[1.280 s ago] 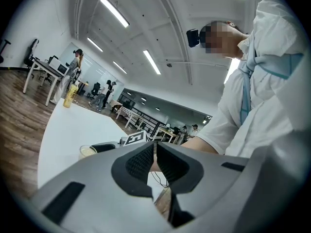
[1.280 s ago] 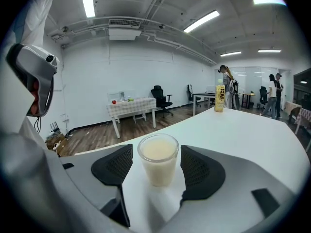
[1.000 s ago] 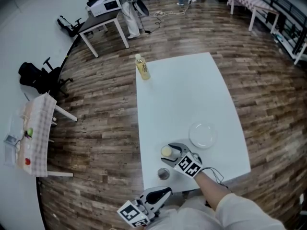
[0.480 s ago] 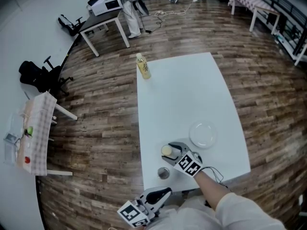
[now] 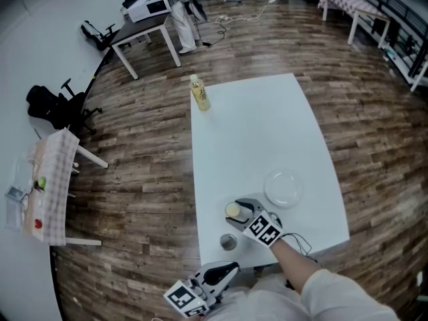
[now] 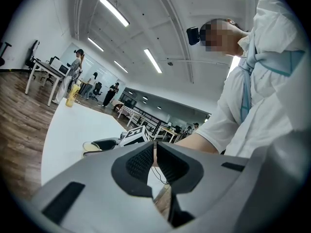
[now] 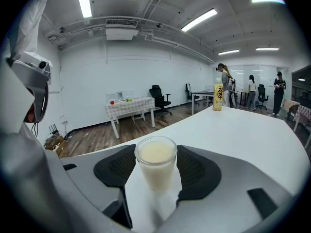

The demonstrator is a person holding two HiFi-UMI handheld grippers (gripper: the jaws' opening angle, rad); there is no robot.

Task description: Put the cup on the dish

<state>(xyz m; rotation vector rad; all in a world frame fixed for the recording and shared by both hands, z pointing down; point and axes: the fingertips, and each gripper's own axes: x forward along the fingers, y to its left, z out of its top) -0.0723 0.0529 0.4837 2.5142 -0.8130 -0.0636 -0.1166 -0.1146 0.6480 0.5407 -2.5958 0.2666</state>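
A small glass cup (image 7: 156, 165) of milky liquid stands on the white table (image 5: 254, 132), near its front edge. My right gripper (image 7: 155, 171) has just been closing round it, and both pads now touch the glass. From the head view the cup (image 5: 233, 210) sits between the right gripper's (image 5: 236, 211) fingers, left of the white dish (image 5: 283, 188), which is empty. My left gripper (image 5: 233, 268) hangs below the table's near edge, jaws shut on nothing (image 6: 155, 160).
A small round metal thing (image 5: 228, 242) lies just in front of the cup. A yellow bottle (image 5: 198, 93) stands at the table's far left corner. Wooden floor surrounds the table, with other tables, chairs and people further back.
The right gripper's jaws have drawn in slightly against the cup. Neither hand has shifted, and the cup stands where it was.
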